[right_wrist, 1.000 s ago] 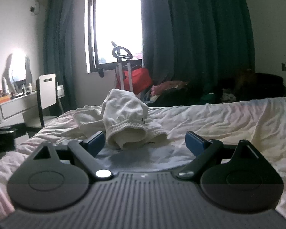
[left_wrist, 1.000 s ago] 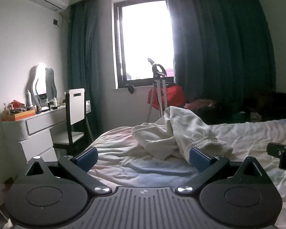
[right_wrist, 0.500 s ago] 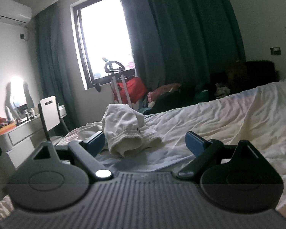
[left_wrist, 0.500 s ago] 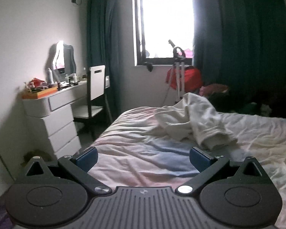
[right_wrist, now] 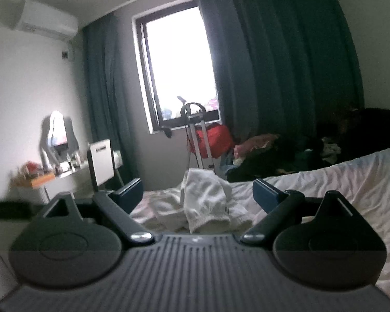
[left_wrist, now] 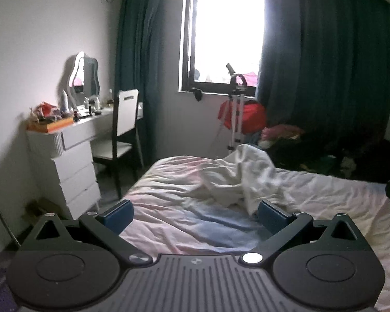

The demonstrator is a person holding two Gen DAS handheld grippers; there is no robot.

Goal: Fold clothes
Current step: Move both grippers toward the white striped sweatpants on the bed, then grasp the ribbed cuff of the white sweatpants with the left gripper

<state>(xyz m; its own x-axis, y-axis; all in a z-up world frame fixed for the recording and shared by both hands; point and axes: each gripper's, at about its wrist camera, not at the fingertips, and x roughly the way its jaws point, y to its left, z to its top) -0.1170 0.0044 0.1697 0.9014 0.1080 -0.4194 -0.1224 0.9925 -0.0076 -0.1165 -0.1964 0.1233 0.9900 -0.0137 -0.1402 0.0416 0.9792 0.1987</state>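
Observation:
A crumpled white garment [left_wrist: 241, 179] lies in a heap on the bed's pale sheet [left_wrist: 325, 195]. It also shows in the right wrist view [right_wrist: 208, 205], with a ribbed cuff towards me. My left gripper [left_wrist: 193, 214] is open and empty, held back from the garment above the bed's near part. My right gripper [right_wrist: 197, 193] is open and empty, also short of the heap and not touching it.
A white dresser [left_wrist: 65, 161] with a mirror and a white chair [left_wrist: 122, 130] stand left of the bed. A tripod [left_wrist: 235, 114] and a red bag [left_wrist: 247, 117] stand under the window. Dark clothes [right_wrist: 299, 153] pile up beyond the bed.
Both grippers have pulled back and away from the garment. The left view has swung left and now shows the dresser and floor. The garment looks smaller in both views.

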